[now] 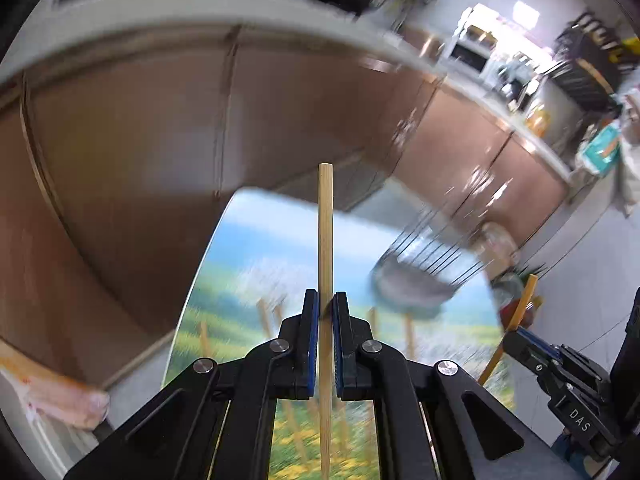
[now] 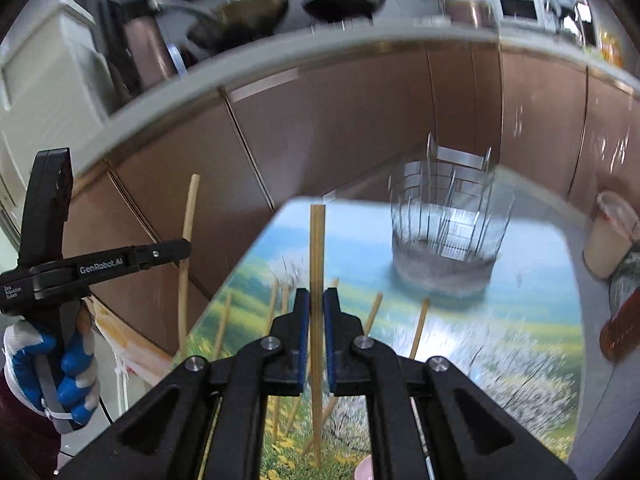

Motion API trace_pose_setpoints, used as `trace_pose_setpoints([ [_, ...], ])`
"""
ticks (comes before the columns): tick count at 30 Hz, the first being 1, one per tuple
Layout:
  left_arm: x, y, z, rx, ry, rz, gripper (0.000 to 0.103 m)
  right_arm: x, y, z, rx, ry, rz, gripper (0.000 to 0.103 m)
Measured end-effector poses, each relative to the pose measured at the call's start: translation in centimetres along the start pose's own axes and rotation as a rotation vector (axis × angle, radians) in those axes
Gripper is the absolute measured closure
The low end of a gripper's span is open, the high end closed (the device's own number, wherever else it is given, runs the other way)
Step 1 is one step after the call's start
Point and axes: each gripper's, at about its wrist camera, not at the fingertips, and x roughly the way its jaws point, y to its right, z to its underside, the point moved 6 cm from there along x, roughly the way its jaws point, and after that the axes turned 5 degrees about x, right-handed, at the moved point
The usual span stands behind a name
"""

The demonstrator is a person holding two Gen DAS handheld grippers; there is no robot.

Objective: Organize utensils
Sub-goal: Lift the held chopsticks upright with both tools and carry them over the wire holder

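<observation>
Wire holder [image 2: 446, 232] stands on table [image 2: 532, 320] toward its far right, loose chopsticks [image 2: 418, 330] lying nearer left, cabinets [image 2: 340, 120] behind, jar [image 2: 610, 236] right of table.

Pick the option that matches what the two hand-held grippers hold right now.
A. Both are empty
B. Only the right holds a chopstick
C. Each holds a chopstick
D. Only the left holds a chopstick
C: the left hand-held gripper is shut on a chopstick, and the right hand-held gripper is shut on another chopstick.
</observation>
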Motion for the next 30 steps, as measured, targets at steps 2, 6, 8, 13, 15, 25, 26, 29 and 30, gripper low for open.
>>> trace_pose_setpoints([
  [2,-1.0,1.3,-1.4,-0.001,0.038,0.03,0.097,-2.1,0.2,-2.1,-0.013,0.054,0.003,0.097],
  [6,-2.0,4.1,-5.1,-0.002,0.114,0.091,0.097,-5.6,0.8,-6.7,-0.027,0.155,0.018,0.097],
  [8,-1.8,5.1,-7.1,-0.014,0.141,0.128,0.097,-7.0,1.6,-9.4,-0.033,0.207,0.031,0.097],
  [13,0.3,8.4,-12.0,-0.017,0.225,0.201,0.097,-8.0,3.2,-14.7,-0.052,0.306,0.058,0.097],
  [15,1.4,9.5,-13.4,-0.018,0.244,0.224,0.097,-7.6,4.2,-16.3,-0.054,0.337,0.062,0.097],
  [25,8.3,12.7,-16.0,-0.022,0.452,0.167,0.097,-3.6,8.8,-19.5,-0.071,0.5,0.066,0.097],
  [26,9.1,12.6,-15.5,-0.024,0.473,0.148,0.097,-2.9,9.4,-19.1,-0.074,0.515,0.075,0.097],
  [29,11.4,12.4,-14.5,-0.031,0.505,0.094,0.097,-0.7,10.8,-17.8,-0.079,0.533,0.09,0.097],
  [30,12.0,12.5,-14.1,-0.025,0.512,0.076,0.097,-0.1,11.2,-17.2,-0.081,0.535,0.095,0.097],
])
